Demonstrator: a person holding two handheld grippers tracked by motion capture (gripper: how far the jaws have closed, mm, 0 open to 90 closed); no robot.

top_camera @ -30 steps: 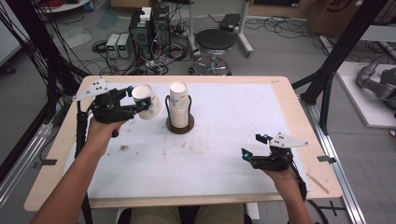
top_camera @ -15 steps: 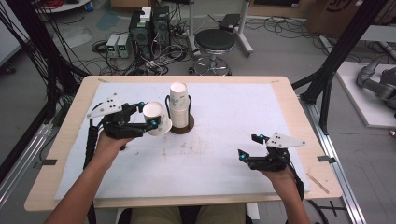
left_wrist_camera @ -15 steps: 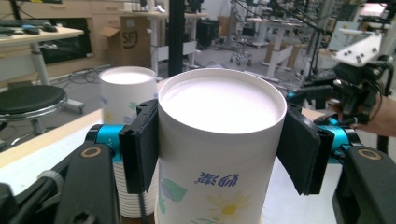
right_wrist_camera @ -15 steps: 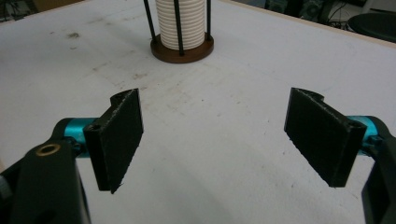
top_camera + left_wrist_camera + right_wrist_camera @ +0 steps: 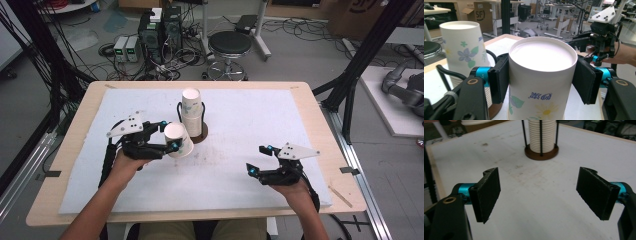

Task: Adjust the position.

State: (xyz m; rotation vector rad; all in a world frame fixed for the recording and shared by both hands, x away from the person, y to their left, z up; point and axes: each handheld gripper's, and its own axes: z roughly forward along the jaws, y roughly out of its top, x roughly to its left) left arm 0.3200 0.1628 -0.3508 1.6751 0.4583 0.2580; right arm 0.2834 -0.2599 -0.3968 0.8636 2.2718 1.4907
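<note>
1. Firmly clamped, the left gripper (image 5: 172,142) has its two black jaws pressed on opposite sides of a paper cup (image 5: 178,139), seen close up in the left gripper view as a white cup (image 5: 541,82) with a flower print, upside down, its flat base on top.
2. Just beyond that gripper, to its front left in the left gripper view, stands a stack (image 5: 464,47) of like cups, also base up, inside a black wire holder (image 5: 445,72).
3. From the high view the held cup lies close beside the stack (image 5: 192,112), which rises from a round brown base (image 5: 202,136) near the middle of the bench (image 5: 320,130).
4. Farther off, the right gripper (image 5: 260,161) sits low over the white mat (image 5: 240,175), well apart from the cup and stack, held in the person's right hand (image 5: 292,187).
5. Its jaws stand wide apart with nothing between them; in the right gripper view the bare, faintly stained mat (image 5: 536,202) shows through the gap.
6. Ahead of the right gripper, the ribbed stack (image 5: 541,135) and brown base (image 5: 541,153) stand straight in front.
</note>
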